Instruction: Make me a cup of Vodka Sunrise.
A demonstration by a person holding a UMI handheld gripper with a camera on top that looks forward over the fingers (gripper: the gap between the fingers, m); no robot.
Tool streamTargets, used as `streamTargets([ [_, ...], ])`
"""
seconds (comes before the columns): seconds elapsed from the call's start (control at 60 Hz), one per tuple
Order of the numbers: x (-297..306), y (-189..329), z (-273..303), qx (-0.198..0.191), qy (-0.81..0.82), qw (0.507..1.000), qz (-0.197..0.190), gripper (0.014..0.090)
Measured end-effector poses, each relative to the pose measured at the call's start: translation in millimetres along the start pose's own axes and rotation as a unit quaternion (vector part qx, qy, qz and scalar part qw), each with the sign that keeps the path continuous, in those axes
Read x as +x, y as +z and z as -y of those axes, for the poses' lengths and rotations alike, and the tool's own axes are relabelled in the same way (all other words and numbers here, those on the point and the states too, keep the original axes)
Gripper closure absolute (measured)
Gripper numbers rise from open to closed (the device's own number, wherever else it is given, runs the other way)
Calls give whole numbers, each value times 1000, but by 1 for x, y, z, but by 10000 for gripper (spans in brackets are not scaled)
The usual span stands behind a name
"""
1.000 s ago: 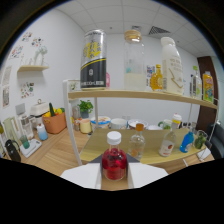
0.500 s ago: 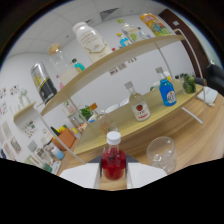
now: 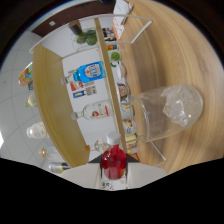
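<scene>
Gripper [image 3: 114, 172] is pinching a small bottle of red liquid [image 3: 114, 162], both fingers [image 3: 80, 172] pressed on its sides. The bottle sits between the fingers at 6 o'clock, white cap [image 3: 113, 140] pointing away from the camera. The whole view is rolled hard to one side, so the bottle is tipped well off upright.

Just beyond the cap, at about 2 o'clock from it, is a clear glass [image 3: 165, 116]. It holds ice cubes [image 3: 181, 105]. The glass stands on a light wooden table [image 3: 165, 55], which fills the 12 to 4 o'clock part of the view. Bottle mouth is near the glass but I cannot tell if they touch. No liquid visible in the glass apart from the ice.

Further out, at 9 to 12 o'clock, is a wooden shelf unit [image 3: 50, 100] on white supports. A clear spirit bottle with a red-and-white label [image 3: 95, 111] stands near the cap at about 11 o'clock. Past it is a bottle with a blue label [image 3: 90, 72]. Beyond that is a dark green item [image 3: 86, 36]; too blurred to identify. Small jars and packets [image 3: 120, 75] line the table edge of the shelf; labels unreadable. A white wire frame [image 3: 131, 20] is at the far end, about 12 o'clock.
</scene>
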Motion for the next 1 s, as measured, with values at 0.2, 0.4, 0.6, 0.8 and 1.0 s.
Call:
streamTargets([
  [0.2, -20, -4, 12, 8, 169, 983, 69, 699],
  [0.4, -13, -5, 20, 19, 182, 981, 59, 697],
  [0.6, -33, -8, 9, 22, -24, 999, 29, 697],
  [0.8, -61, -5, -27, 37, -385, 922, -20, 694],
  [1.0, 0, 15, -51, 34, -589, 801, -104, 697],
])
